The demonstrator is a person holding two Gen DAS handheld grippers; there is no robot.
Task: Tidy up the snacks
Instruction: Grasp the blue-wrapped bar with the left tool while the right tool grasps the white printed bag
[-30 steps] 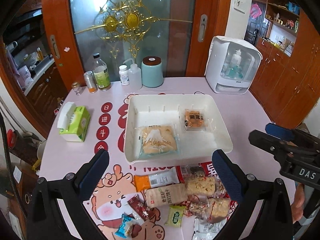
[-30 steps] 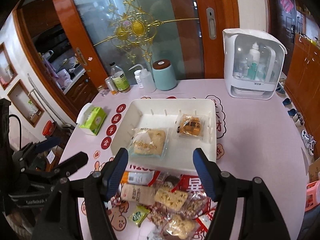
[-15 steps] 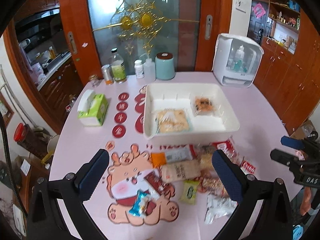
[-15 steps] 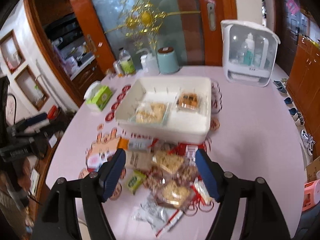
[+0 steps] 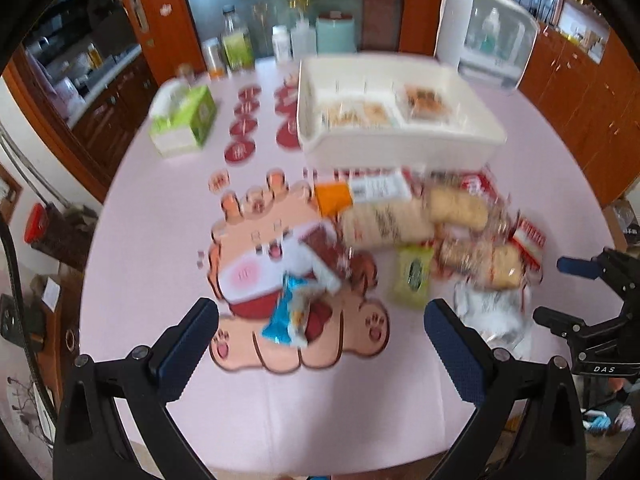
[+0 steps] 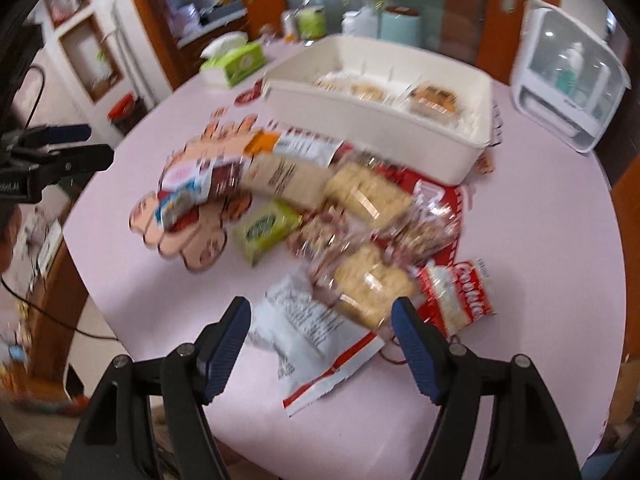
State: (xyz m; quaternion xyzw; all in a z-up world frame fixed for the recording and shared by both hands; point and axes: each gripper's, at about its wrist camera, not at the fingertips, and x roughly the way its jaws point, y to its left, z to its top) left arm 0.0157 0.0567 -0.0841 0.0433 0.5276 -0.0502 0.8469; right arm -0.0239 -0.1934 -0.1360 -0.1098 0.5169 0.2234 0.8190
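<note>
A white bin [image 5: 400, 148] on the pink table holds two wrapped pastries [image 5: 424, 100]; it also shows in the right wrist view [image 6: 372, 128]. In front of it lies a pile of snack packs: a green pack [image 5: 412, 276], a blue pack [image 5: 288, 312], rice cakes [image 6: 372, 284], a white wrapper [image 6: 308, 320], a red pack [image 6: 460, 296]. My left gripper [image 5: 322, 332] is open and empty, above the table's near edge. My right gripper [image 6: 322, 328] is open and empty, just short of the white wrapper.
A green tissue box [image 5: 184, 120] sits at the left. Bottles and a teal jar [image 5: 336, 36] stand at the back edge. A white dispenser cabinet [image 5: 488, 36] stands back right. The round table's edge curves close below both grippers. Both views are motion-blurred.
Both grippers have pulled back from the bin and tilted down, so the loose snack pile now lies in front of them. Both stay open and empty.
</note>
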